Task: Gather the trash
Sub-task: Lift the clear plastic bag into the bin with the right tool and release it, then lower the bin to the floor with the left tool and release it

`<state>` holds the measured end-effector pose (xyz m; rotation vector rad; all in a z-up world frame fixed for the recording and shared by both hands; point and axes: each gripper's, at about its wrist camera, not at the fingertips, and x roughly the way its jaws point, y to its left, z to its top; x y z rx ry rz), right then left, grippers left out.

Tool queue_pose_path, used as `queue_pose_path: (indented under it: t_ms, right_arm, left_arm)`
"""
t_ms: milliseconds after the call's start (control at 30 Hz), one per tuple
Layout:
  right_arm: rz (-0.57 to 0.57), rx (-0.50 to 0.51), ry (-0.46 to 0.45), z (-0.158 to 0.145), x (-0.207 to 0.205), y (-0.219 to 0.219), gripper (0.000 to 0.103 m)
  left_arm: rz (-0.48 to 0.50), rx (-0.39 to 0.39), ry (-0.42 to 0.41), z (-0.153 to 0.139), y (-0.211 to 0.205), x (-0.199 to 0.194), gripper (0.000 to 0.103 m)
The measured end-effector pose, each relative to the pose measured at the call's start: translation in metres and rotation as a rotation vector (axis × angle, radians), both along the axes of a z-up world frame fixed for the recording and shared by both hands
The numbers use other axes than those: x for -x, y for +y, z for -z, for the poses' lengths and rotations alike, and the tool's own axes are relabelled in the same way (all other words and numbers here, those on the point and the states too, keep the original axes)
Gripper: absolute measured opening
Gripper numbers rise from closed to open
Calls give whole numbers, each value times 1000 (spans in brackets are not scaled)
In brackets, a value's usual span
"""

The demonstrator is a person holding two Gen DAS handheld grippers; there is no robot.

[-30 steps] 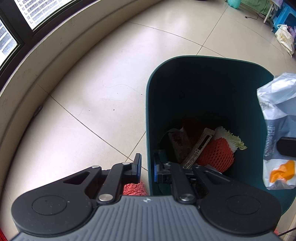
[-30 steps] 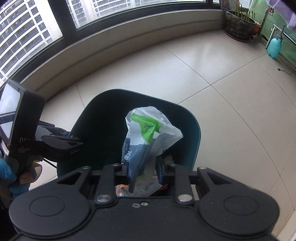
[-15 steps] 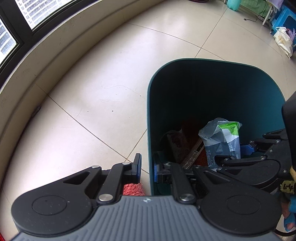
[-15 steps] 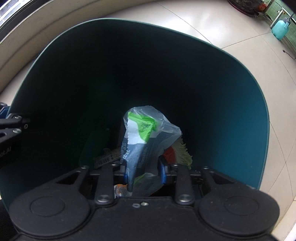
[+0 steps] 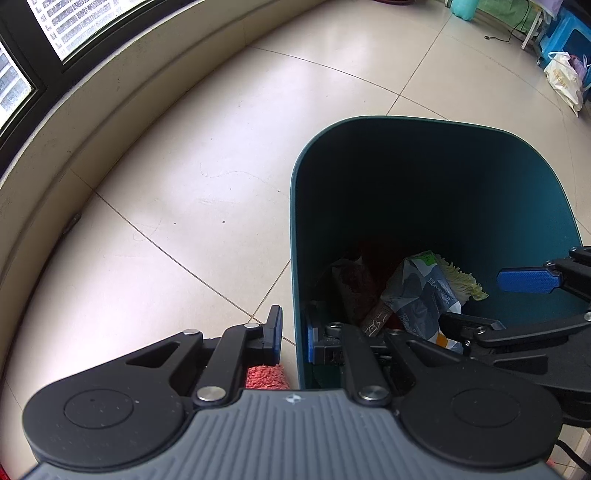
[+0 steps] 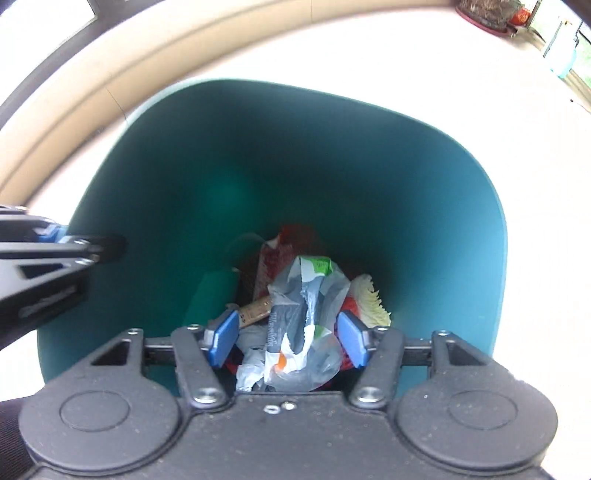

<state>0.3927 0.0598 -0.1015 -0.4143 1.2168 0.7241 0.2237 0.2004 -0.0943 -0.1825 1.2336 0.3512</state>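
Now that the right gripper (image 6: pixel 286 341) has just been opening its jaws, the crumpled plastic wrapper (image 6: pixel 303 325) sits loose between them, with neither blue pad pressing on it. The wrapper, grey and white with a green patch at the top and an orange patch lower down, lies inside the teal bin (image 6: pixel 480 206), on top of the rubbish already there. That rubbish includes a pale leafy scrap (image 6: pixel 371 301), something red beneath it, a dark red packet (image 6: pixel 269 266) and a tan strip (image 6: pixel 256 310) with printing on it. The left gripper (image 5: pixel 293 334) is clamped on the near wall of the bin (image 5: pixel 295 236), one pad outside and one inside, and appears to be steadying it. Judging by this, the wrapper is as good as delivered; what seems left is to lift the right gripper clear and see whether more litter waits on the floor. No other litter can be made out on the pale floor tiles (image 5: pixel 184 192) in view. A reddish woven thing (image 5: pixel 266 376), perhaps a mat, peeks out just beside the base of the bin. Farther off are a white carrier bag (image 5: pixel 563 79) by a blue stool (image 5: pixel 570 40), a light blue bottle (image 5: pixel 461 7), and a plant pot (image 6: pixel 487 14) near the curved window ledge. Nothing blocks the way up out of the bin, though the wrapper lies close to the pads and could snag.
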Motion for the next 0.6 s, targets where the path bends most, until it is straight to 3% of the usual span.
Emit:
queue_pose_path:
  t_ms: [300, 600]
  right_arm:
    - [50, -121, -51, -44, 18, -33, 62]
    - [118, -209, -114, -83, 45, -71, 63]
  left_arm:
    - [78, -68, -41, -20, -16, 17, 13]
    - [151, -132, -131, -77, -39, 43, 13]
